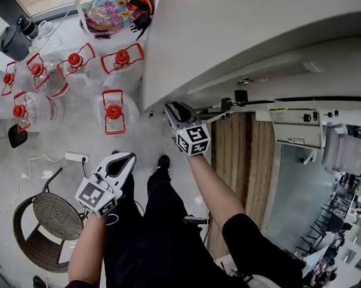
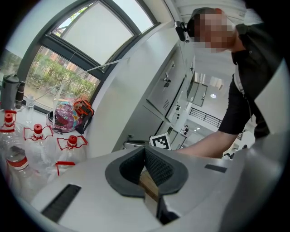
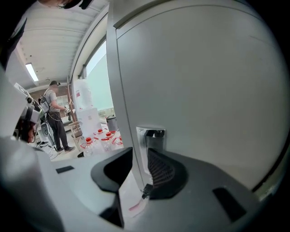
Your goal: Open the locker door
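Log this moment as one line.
right gripper: shut on locker door edge | left gripper: shut, empty | stage: door grasped

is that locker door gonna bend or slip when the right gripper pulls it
Probably stiff: the door is a flat panel, likely sheet metal, so it should swing as one piece. Its smooth paint may slip, though the right gripper straddles the edge at the handle, which should help.

The right white two-jaw gripper with its marker cube (image 1: 177,112) (image 3: 141,166) was stretched forward on a bare, nearly straight right forearm (image 1: 214,188), its dark ribbed jaws closed on the edge of the grey locker door (image 3: 204,90). The left white gripper (image 1: 122,164) (image 2: 145,166) hung lower and nearer the body on a bent left forearm (image 1: 86,252), jaws together at the tips, holding nothing.
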The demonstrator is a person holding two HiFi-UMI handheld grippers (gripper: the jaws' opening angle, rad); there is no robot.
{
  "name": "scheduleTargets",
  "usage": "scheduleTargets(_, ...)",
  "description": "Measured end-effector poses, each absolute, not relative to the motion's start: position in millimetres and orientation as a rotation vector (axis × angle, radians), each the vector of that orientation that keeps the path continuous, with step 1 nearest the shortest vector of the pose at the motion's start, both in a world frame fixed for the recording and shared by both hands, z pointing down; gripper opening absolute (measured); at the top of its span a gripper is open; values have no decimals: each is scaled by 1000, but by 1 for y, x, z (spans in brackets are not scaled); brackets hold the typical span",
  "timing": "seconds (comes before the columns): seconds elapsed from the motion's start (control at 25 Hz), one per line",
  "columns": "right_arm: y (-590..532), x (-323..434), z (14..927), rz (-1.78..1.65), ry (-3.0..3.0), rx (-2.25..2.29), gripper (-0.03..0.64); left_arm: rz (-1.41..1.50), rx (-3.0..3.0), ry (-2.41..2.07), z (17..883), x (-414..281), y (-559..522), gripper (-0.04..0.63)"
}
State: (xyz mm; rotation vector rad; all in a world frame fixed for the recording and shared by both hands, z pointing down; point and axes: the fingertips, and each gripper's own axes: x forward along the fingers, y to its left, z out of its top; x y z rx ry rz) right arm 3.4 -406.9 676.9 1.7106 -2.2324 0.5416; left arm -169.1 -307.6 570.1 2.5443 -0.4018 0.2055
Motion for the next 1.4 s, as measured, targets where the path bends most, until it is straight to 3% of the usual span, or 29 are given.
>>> scheduleTargets(0.28, -409, 9, 678, 512, -2189, 1728, 58, 201, 2548, -414, 568, -169, -313, 11)
scheduleTargets(1.4, -356, 2, 680, 444, -2392, 1456, 48, 184, 2616, -619, 541, -162, -307, 11)
